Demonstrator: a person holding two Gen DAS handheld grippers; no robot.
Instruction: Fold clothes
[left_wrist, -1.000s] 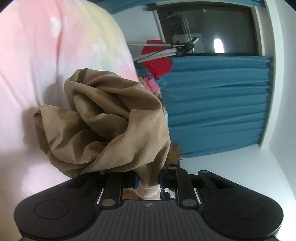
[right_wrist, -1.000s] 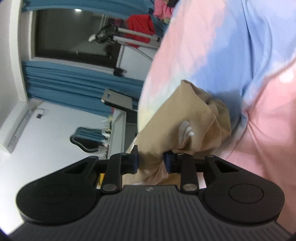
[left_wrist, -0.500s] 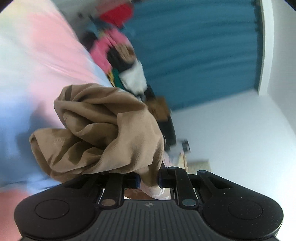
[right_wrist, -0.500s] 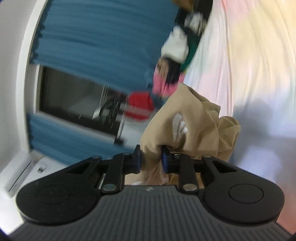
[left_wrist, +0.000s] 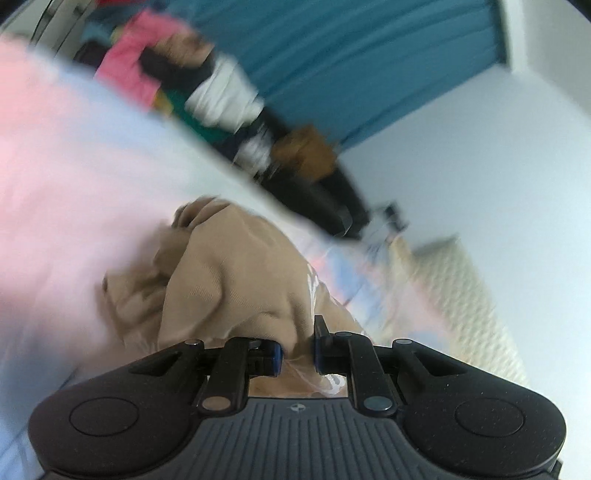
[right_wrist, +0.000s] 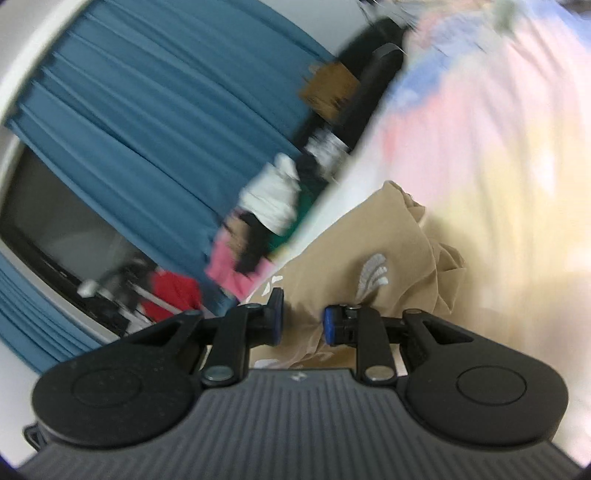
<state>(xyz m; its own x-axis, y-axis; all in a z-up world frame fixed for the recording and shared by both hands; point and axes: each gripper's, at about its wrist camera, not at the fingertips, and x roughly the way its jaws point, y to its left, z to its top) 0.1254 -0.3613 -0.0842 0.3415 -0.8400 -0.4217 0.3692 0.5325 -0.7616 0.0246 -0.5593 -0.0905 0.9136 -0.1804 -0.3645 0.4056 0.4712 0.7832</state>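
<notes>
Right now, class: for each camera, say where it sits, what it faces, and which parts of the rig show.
Left wrist: behind the left gripper, facing the bunched tan garment it clamps, above pastel bedding.
Right wrist: behind the right gripper, clamping the same garment.
Both share the garment, the clothes pile and the blue curtain.

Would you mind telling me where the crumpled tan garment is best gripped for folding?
The tan garment hangs bunched from both grippers, so no hem shows. Probably grip a flat edge of the panel bearing the white logo, coming from the side, fingers across the cloth; the folds beyond are too crumpled.
</notes>
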